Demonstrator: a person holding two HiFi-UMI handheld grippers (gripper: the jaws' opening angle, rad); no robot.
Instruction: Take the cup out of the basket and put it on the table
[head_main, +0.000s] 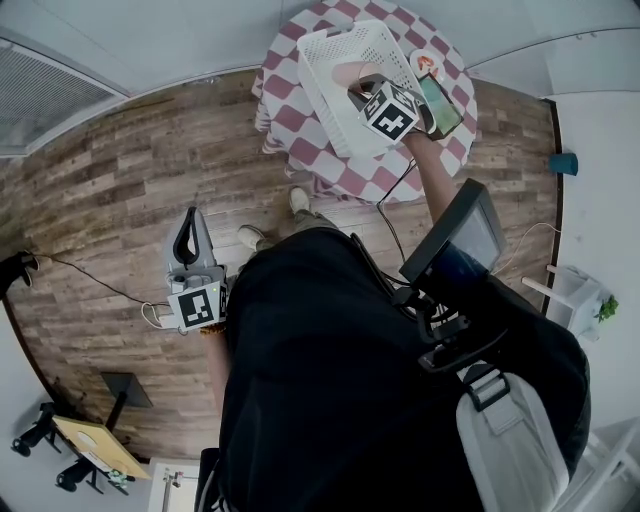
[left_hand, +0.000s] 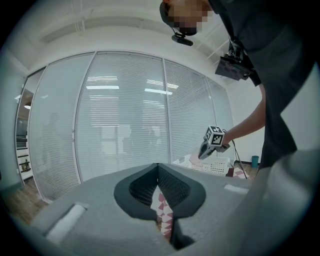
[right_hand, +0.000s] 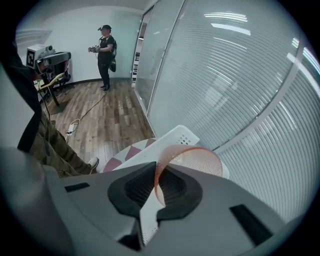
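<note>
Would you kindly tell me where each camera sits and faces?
Head view: head-mounted, steeply down onto white plastic basket, round checked table; torso, left gripper, right gripper show.
Left gripper view: rides that gripper, level toward blinded glass wall; its shut jaws show.
Right gripper view: rides that gripper, down over basket; jaws pinch translucent pink cup.
Shared: all show the basket.

Mostly taken up by white basket; bare only along near rim of checkered table; crowded at right by green flat object; closed behind by glass wall
</note>
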